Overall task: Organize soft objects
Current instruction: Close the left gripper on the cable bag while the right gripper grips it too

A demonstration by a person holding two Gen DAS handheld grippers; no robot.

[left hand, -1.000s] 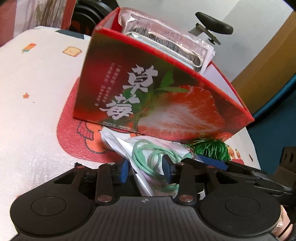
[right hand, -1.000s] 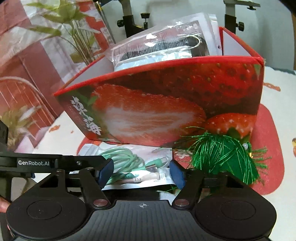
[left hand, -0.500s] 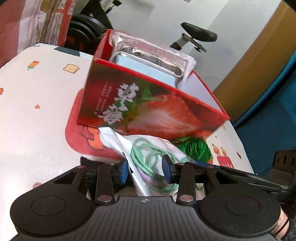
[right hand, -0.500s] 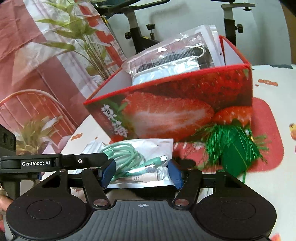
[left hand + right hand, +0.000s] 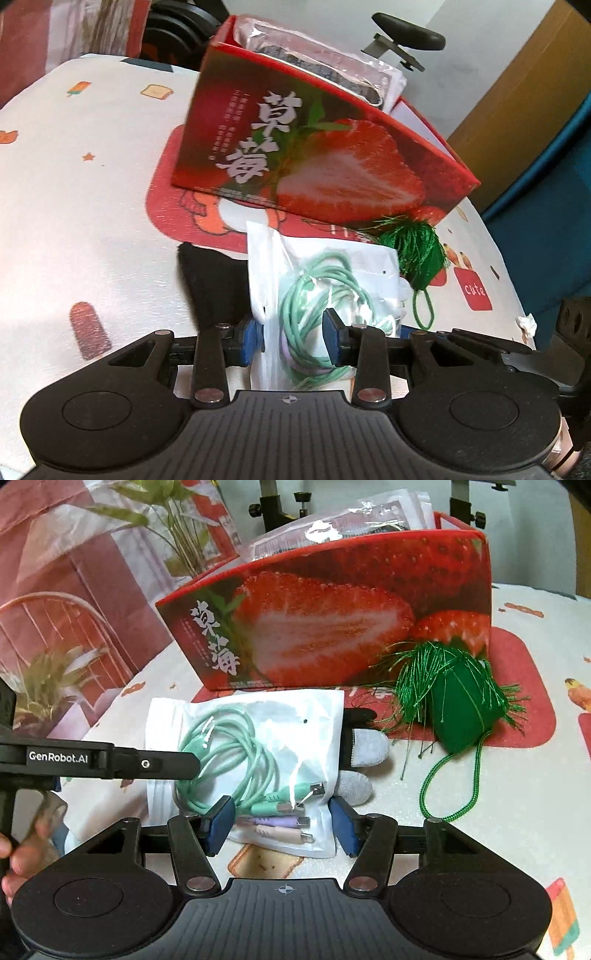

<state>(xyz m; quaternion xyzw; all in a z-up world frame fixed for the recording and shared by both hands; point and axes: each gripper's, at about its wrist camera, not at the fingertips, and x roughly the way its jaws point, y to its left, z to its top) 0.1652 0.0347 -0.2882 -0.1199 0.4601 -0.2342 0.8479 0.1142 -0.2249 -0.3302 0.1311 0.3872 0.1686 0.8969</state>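
A white pouch of mint-green cables (image 5: 325, 288) (image 5: 251, 760) lies over a black and grey glove (image 5: 362, 746) (image 5: 210, 284). My left gripper (image 5: 291, 336) is closed on the pouch's near edge and lifts it. My right gripper (image 5: 282, 825) is open, its pads either side of the pouch's cable-plug end without gripping. A green tasselled pouch (image 5: 461, 705) (image 5: 417, 251) lies against the red strawberry box (image 5: 314, 147) (image 5: 332, 616), which holds clear plastic packets (image 5: 332, 528).
The table has a white cloth with cartoon prints (image 5: 74, 166) and a red patch under the box. A potted plant and red backdrop (image 5: 74, 590) stand at the left. A cardboard panel (image 5: 517, 92) and a black seat are behind the box.
Both grippers drew back from the box, so the pouch, glove and green tassel show more fully. The left gripper still holds the pouch; the right stays open.
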